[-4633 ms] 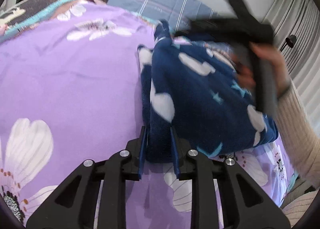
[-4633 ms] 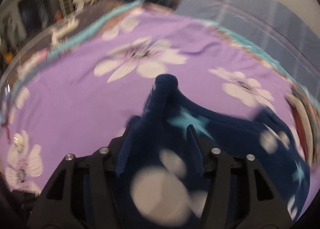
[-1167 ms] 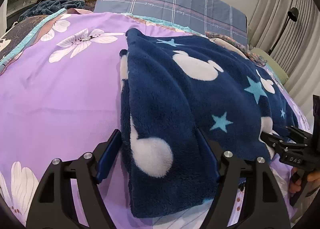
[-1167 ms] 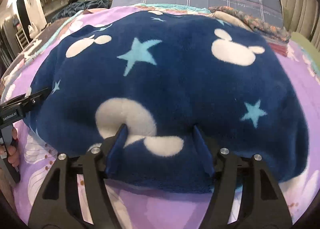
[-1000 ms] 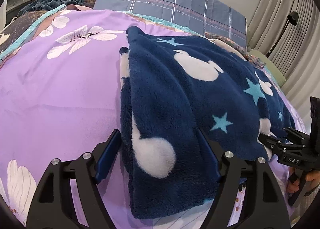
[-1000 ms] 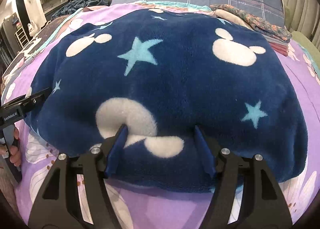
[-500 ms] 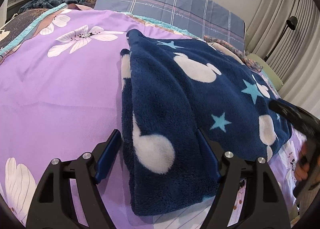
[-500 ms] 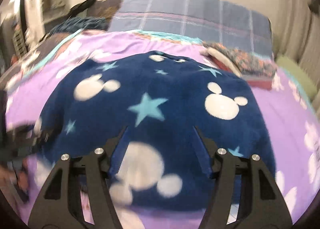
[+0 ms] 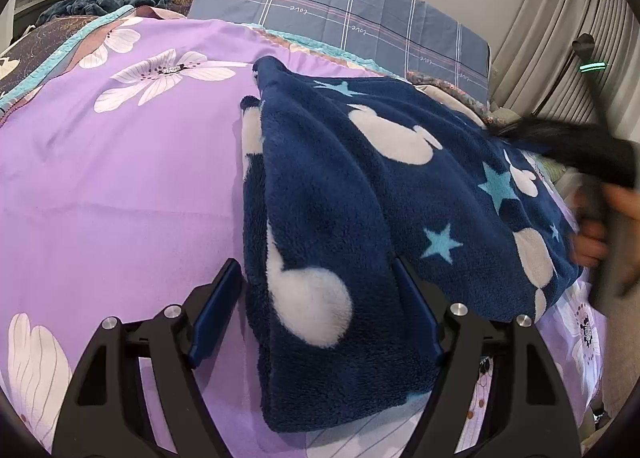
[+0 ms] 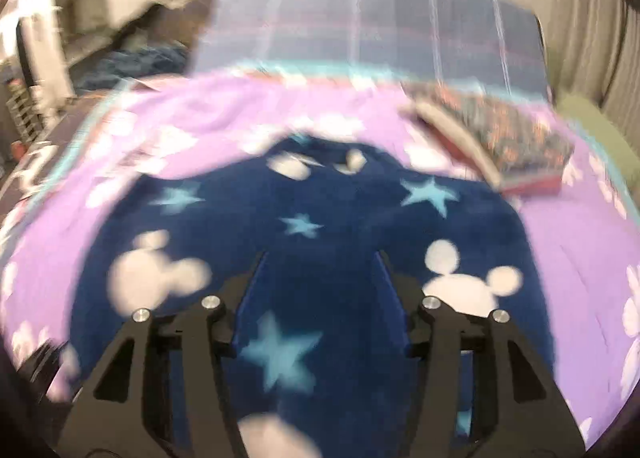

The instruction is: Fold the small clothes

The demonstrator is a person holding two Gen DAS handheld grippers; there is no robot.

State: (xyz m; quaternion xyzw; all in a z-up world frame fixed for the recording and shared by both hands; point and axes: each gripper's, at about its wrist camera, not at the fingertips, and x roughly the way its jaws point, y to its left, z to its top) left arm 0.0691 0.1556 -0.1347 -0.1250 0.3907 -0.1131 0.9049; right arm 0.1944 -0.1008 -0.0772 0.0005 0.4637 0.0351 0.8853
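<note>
Fleece garment [image 9: 352, 193] lies folded over on the purple bedspread [image 9: 120, 177]; we judge further folds remain. Our left tool [image 9: 316, 298] straddles its near end, jaws apart. Our right tool [image 10: 320, 298] hovers above, closing on nothing.

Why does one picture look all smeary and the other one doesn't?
Right wrist view: everything is motion-blurred, the navy fleece garment and the purple floral bedspread alike. Left wrist view: sharp, except the right gripper at the edge, which smears. Both views bulge like a fishbowl, with dark rounded corners.
</note>
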